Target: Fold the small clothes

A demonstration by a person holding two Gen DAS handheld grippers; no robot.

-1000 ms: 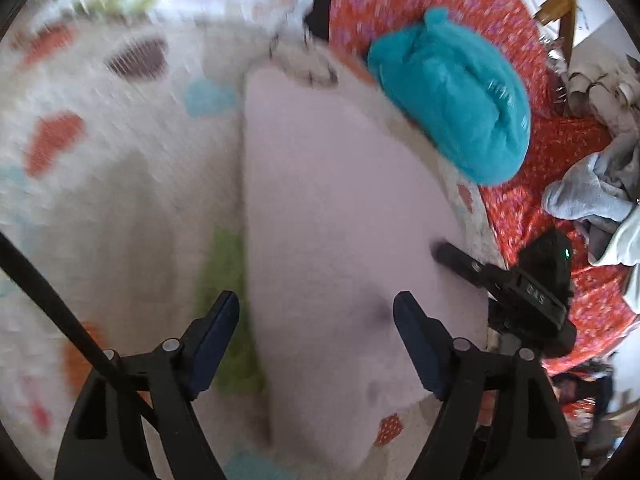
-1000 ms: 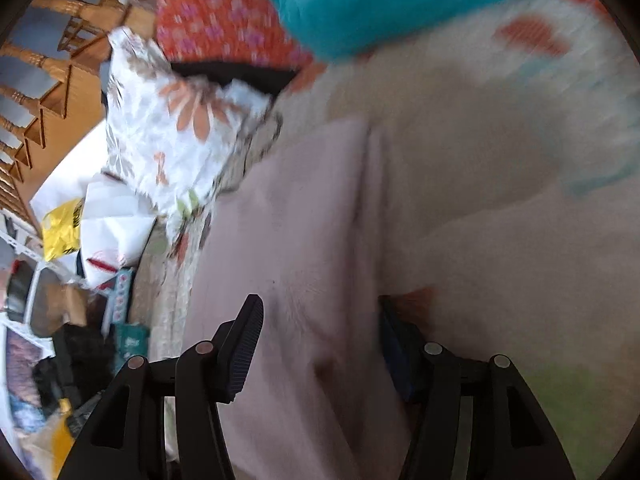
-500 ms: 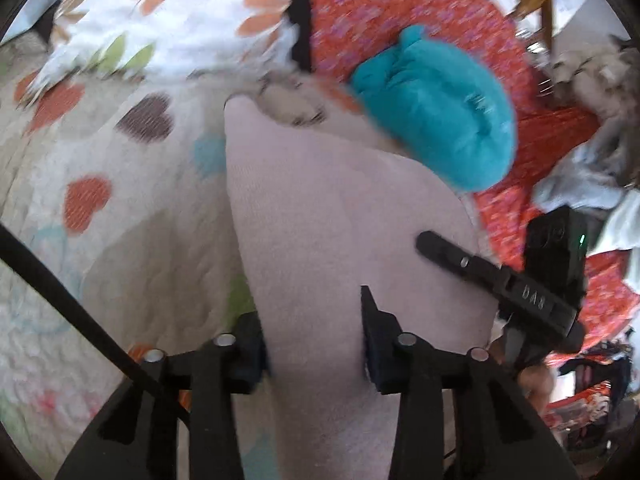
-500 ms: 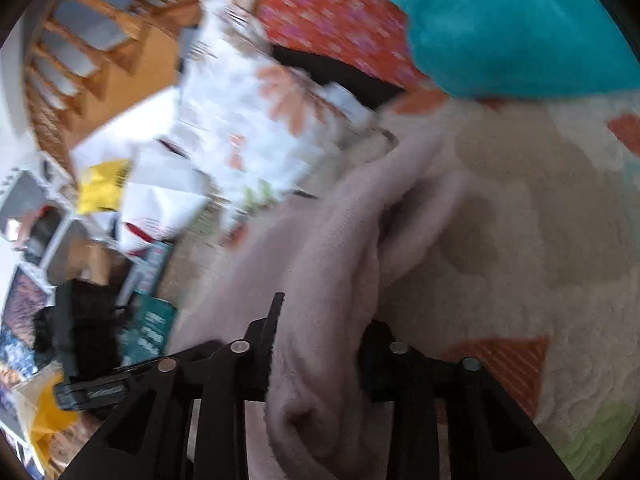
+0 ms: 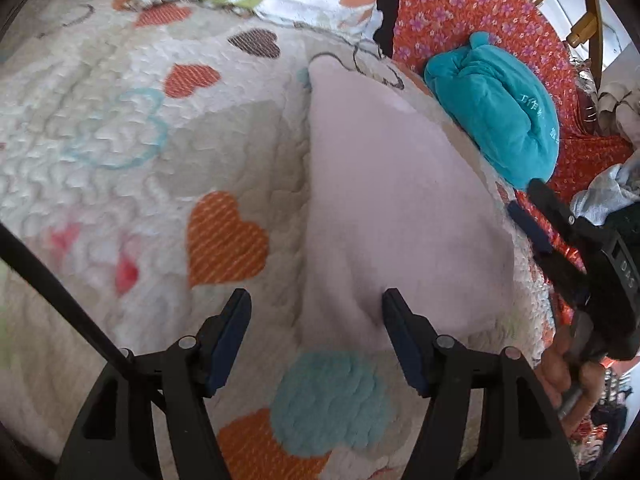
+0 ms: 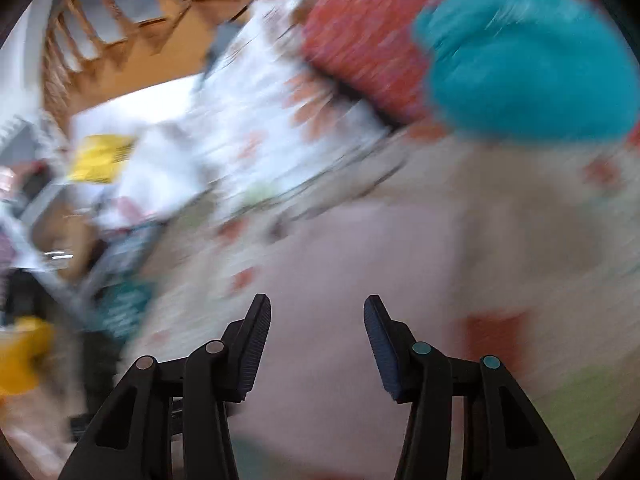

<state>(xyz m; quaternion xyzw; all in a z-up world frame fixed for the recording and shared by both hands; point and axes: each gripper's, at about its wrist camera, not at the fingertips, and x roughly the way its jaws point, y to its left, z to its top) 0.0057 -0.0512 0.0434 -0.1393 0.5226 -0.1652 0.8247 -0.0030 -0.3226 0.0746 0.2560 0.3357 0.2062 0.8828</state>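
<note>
Pink cloth (image 5: 384, 200): flat on quilt (image 5: 120, 128), ahead of left gripper (image 5: 316, 300). Teal cloth (image 5: 500, 112): beyond, right. Both grippers' fingers just reopened, parted, holding nothing; right gripper (image 6: 316, 304) above pink cloth.

Cloth (image 5: 392, 200) on quilt (image 5: 120, 128); bundle (image 5: 500, 108) right.

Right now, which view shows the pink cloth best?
The left wrist view: the pink cloth is sharp there, lying folded on the quilt, its edges visible from far tip to near end. The right wrist view shows it only as a motion-blurred pink patch ahead of the right gripper, its outline unclear.
</note>
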